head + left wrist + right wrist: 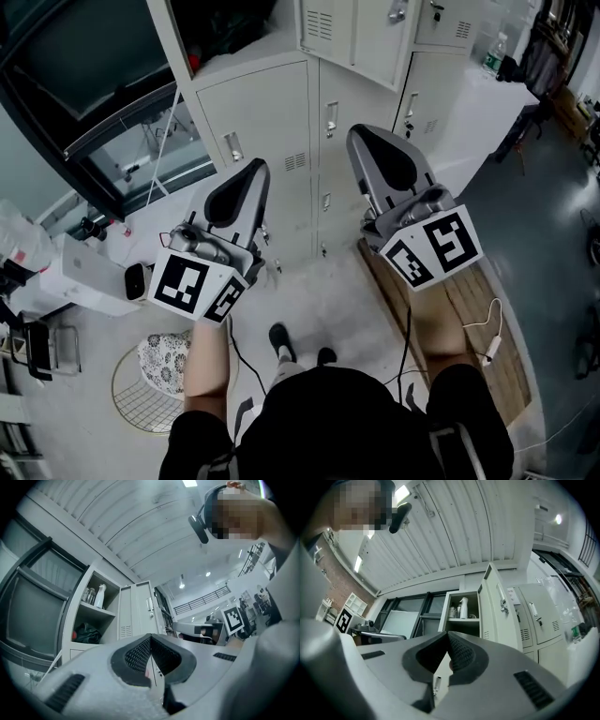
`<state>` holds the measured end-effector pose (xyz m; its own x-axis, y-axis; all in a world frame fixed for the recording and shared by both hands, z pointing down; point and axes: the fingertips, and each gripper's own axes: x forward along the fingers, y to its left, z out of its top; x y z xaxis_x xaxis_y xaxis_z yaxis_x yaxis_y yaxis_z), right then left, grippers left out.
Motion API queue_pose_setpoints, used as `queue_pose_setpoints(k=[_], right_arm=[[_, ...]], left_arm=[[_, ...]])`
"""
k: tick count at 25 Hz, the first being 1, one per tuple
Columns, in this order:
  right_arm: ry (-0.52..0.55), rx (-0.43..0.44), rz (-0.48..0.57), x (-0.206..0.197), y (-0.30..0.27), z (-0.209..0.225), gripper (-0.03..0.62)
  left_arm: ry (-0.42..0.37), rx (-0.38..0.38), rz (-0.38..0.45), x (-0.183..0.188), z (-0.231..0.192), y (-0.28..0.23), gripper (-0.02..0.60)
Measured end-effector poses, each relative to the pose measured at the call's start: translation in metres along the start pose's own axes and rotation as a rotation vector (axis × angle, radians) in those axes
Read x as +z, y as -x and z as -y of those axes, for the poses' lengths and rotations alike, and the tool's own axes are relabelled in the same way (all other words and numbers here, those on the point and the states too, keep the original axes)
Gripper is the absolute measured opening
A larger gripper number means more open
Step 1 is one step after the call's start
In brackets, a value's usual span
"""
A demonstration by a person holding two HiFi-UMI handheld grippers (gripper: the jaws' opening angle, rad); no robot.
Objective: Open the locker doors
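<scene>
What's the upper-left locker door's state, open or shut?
Open: the door stands swung out, baring a shelf with a spray bottle.

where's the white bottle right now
The white bottle stands on the shelf of the open locker compartment, left of the open door, in the right gripper view.

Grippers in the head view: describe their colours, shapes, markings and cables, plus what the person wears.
The left gripper and right gripper are grey, rounded shells with black ribbed pads. Each ends in a white cube printed with black square markers. A thin black cable trails from each. The person wears a black short-sleeved top.
</scene>
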<state>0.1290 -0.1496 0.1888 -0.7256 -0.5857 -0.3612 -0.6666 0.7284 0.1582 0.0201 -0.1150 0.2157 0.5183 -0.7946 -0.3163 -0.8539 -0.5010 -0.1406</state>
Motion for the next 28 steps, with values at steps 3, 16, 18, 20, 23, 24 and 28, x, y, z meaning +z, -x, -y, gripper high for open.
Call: queue_pose_setpoints(k=[3,16,18,20,23,24,28], right_arm=[[0.008,0.023,-0.01,-0.007,-0.001,-0.007,0.006],[0.005,0.051,-0.035,-0.026,0.003,-0.018,0.005],[0.011,0.048,-0.034,-0.026,0.004,-0.018,0.005],[0.015,0.048,-0.032,-0.024,0.005,-0.019,0.005],[0.024,0.047,-0.033,-0.023,0.006,-0.02,0.005],[0.026,0.047,-0.034,-0.023,0.007,-0.02,0.005],[0.028,0.043,-0.035,-0.023,0.007,-0.019,0.005]], left_arm=[[-0.013,0.013,-0.01,0.0,0.001,0.003,0.015],[-0.053,0.036,-0.043,-0.009,0.007,0.007,0.015],[-0.055,0.031,-0.043,-0.008,0.009,0.007,0.015],[-0.057,0.028,-0.04,-0.007,0.01,0.007,0.015],[-0.058,0.027,-0.038,-0.005,0.01,0.007,0.015],[-0.058,0.026,-0.037,-0.005,0.011,0.006,0.015],[-0.06,0.023,-0.037,-0.005,0.011,0.006,0.015]])
